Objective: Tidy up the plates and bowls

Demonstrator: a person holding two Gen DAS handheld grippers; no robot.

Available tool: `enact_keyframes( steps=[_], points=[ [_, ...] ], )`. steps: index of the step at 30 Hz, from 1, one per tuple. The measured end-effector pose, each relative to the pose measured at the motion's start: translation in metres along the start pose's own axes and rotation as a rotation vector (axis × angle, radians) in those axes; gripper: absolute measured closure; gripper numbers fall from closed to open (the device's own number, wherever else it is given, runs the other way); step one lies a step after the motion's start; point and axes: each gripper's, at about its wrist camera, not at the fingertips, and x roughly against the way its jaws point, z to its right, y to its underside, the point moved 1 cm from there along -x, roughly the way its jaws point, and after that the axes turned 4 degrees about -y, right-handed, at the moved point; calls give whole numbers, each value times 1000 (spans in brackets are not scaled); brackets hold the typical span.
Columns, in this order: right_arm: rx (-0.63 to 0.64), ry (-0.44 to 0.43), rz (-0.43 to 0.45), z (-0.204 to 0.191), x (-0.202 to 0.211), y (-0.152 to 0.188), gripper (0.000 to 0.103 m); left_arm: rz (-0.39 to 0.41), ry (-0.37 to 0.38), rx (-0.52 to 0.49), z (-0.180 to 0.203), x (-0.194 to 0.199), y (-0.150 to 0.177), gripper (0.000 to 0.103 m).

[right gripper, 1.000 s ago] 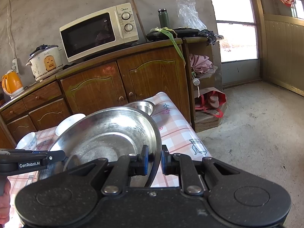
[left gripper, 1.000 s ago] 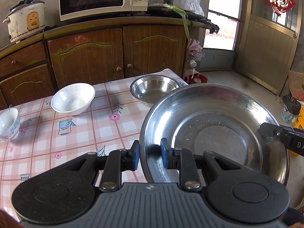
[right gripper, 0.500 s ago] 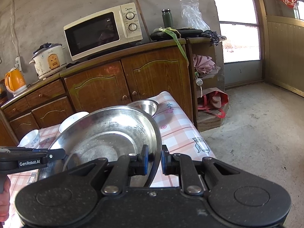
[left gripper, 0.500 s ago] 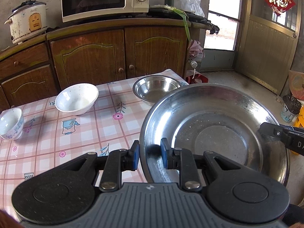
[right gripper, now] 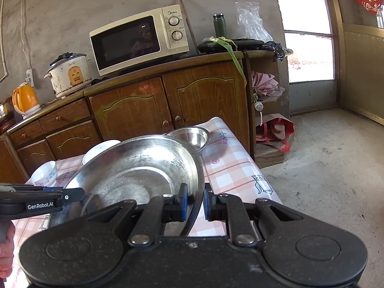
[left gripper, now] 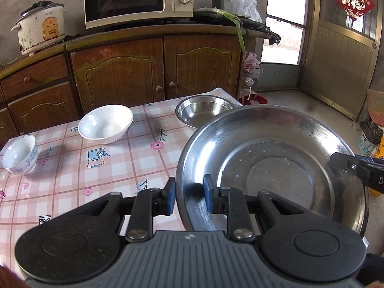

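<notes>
Both tongs, left tongs (left gripper: 187,195) and right tongs (right gripper: 194,201), clamped your one large steel basin (left gripper: 273,165) above the counter (left gripper: 72,168) carrying three bowls.

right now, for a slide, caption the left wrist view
Both claws, left claw and right claw, grip opposite rims of a large steel basin above the checked tablecloth.

A wide, shallow, scuffed stainless-steel basin (left gripper: 276,168) is held tilted above the table's edge. On the pink checked cloth beyond lie three more — a small steel bowl (left gripper: 204,111), a white ceramic bowl (left gripper: 105,123) and a small floral porcelain bowl (left gripper: 19,154) — all upright and apart.
</notes>
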Motion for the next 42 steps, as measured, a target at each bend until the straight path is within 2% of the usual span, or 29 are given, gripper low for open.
enact_keyframes(
  steps=[42],
  points=[
    [54, -68, -39, -31, 7, 18, 85, -16, -48, 44, -29, 24, 22, 79]
  ],
)
